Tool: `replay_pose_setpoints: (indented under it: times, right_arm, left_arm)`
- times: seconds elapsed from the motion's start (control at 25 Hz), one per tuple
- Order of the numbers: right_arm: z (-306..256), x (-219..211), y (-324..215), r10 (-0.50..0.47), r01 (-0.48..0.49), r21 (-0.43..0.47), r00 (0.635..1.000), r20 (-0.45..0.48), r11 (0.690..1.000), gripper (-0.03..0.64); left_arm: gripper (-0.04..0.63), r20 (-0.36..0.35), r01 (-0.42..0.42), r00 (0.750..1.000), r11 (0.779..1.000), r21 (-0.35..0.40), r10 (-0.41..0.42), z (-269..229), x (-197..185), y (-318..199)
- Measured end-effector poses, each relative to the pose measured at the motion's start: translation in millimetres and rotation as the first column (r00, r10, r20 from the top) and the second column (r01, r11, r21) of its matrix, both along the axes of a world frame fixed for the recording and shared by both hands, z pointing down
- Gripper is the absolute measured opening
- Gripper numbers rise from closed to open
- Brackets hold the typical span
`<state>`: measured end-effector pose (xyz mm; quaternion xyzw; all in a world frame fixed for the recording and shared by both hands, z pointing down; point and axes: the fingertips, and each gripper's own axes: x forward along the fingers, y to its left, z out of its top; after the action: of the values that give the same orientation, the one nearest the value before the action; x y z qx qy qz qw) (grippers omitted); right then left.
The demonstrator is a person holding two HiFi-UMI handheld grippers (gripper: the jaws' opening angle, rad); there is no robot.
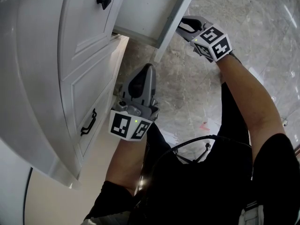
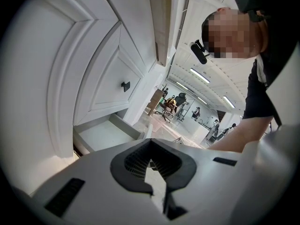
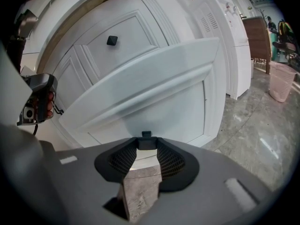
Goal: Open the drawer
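Drawer (image 3: 154, 93) open, right claw (image 3: 146, 143) grips knob (image 3: 146, 134).

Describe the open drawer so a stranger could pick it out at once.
Start at the white cabinet filling the left of the head view. At the top of that view, right of a shut panel with a square black knob, is the drawer. It alone is pulled out, jutting over the marble floor, with the right gripper at its front.

No readable text, no labels, no brand names, no numbers, no signs
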<state>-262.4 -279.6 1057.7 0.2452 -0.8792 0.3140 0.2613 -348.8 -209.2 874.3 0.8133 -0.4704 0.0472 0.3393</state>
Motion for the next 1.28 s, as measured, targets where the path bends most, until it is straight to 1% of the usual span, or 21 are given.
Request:
replay_pose_setpoints:
  times: [1.04, 1.28]
  right_arm:
    - [2.8, 37.0, 23.2, 0.016, -0.017, -0.043, 1.0, -0.022, 0.999, 0.132]
    - [2.2, 38.1, 25.4, 0.053, -0.054, -0.05, 0.999, -0.006, 0.997, 0.129]
  left_arm:
    - [0.0, -0.013, -0.007, 1.0, 1.0, 0.005, 0.007, -10.5, 3.7, -3.6]
    - [0.0, -0.009, -0.011, 1.0, 1.0, -0.002, 0.011, -10.3, 3.6, 0.0]
